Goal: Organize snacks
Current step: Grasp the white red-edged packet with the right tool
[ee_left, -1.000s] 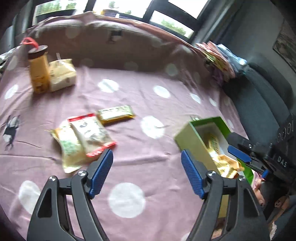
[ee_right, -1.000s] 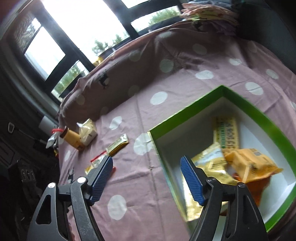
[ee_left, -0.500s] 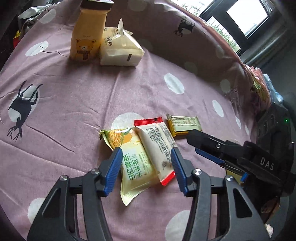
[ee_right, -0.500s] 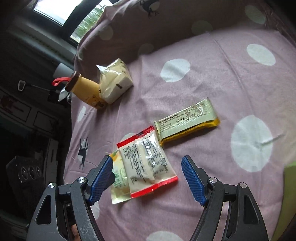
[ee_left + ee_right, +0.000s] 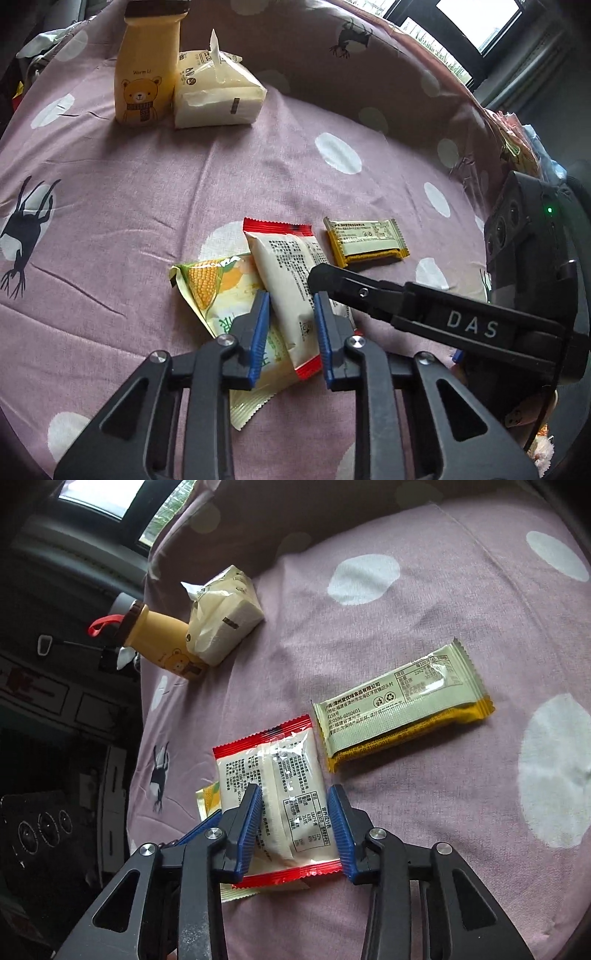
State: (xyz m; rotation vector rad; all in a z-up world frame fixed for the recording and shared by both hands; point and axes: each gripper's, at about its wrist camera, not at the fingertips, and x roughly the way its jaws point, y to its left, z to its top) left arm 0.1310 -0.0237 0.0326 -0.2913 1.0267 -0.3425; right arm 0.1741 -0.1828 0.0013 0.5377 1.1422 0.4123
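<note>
I couldn't tell whether either closing gripper's pads pressed yet | red-edged packet [image 5: 280,794] between right gripper [image 5: 293,827] fingers, also between left gripper [image 5: 291,330] fingers, covering most of corn packet [image 5: 214,291] | purple dotted cloth [image 5: 147,184] | only left view showed right gripper's body.

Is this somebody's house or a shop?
Probably a home, maybe a living room: snack packets lie on a polka-dot cloth with deer prints, windows stand behind, and a bear bottle sits beside a tissue pack.
</note>
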